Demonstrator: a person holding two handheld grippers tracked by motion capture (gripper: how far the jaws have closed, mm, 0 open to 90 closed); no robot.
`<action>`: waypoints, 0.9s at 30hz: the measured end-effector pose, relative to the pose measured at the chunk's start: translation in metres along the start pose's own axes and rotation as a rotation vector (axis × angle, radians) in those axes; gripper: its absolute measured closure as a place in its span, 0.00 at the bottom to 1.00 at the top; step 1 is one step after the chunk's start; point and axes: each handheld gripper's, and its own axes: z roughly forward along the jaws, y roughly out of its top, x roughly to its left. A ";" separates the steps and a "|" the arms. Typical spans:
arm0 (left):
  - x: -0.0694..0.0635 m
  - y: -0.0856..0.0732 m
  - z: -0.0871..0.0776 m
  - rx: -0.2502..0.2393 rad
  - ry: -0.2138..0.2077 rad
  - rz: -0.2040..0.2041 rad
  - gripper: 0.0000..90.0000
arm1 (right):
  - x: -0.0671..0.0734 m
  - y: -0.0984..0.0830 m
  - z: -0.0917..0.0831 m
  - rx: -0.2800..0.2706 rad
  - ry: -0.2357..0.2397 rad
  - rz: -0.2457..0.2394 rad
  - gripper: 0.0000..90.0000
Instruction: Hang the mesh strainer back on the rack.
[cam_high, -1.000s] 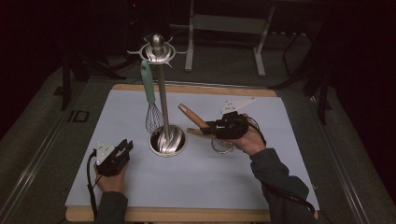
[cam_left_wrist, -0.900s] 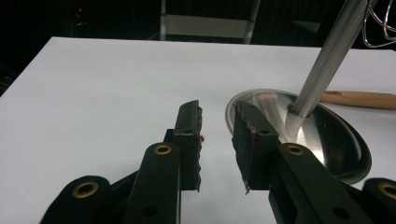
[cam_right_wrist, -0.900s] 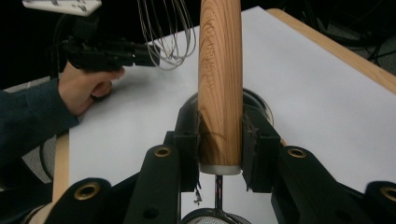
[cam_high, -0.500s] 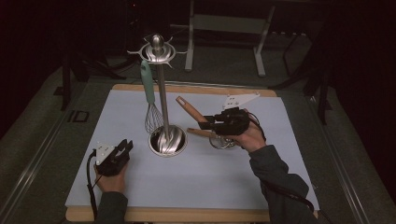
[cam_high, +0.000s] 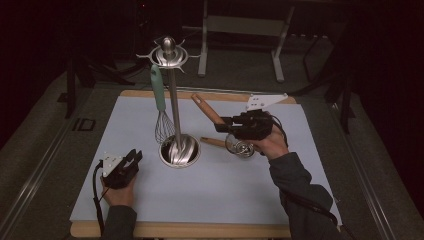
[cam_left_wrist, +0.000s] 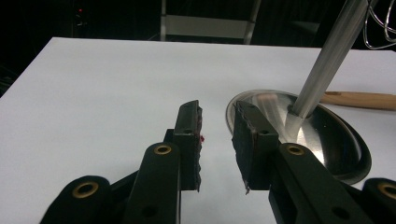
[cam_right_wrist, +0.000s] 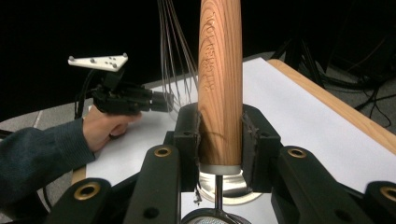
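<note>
A steel utensil stand (cam_high: 179, 150) has a round base and a tall pole (cam_high: 172, 100). A teal-handled whisk (cam_high: 158, 90) hangs from its top. My right gripper (cam_high: 222, 124) is shut on a wooden-handled utensil (cam_high: 206, 108) to the right of the pole, with the handle tilted up and to the left. In the right gripper view the handle (cam_right_wrist: 219, 70) stands clamped between the jaws of that gripper (cam_right_wrist: 220, 135). My left gripper (cam_high: 132, 159) rests on the mat in front and to the left of the base. It is open and empty (cam_left_wrist: 217, 135), beside the stand's base (cam_left_wrist: 327, 135).
A second wooden handle (cam_high: 213, 142) lies on the pale mat (cam_high: 225, 200) beside a metal coil head (cam_high: 240, 148) under the right hand. The other hand's gripper (cam_right_wrist: 161, 101) and whisk wires (cam_right_wrist: 180, 60) show beyond the held handle. The wooden board edge (cam_high: 175, 230) runs along the front.
My right gripper has risen a little with the wooden-handled utensil, and the handle's free end now sits higher and nearer the pole. The left gripper has stayed put.
</note>
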 end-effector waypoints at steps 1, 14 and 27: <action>0.000 0.000 0.000 0.000 0.000 0.000 0.80 | 0.000 0.001 -0.001 -0.005 0.001 -0.002 0.79; 0.000 0.000 0.000 0.003 0.001 0.003 0.80 | 0.000 0.013 -0.015 -0.069 0.019 -0.009 0.79; 0.000 0.000 0.000 0.001 0.000 0.000 0.80 | 0.009 0.035 -0.019 -0.135 0.036 -0.044 0.79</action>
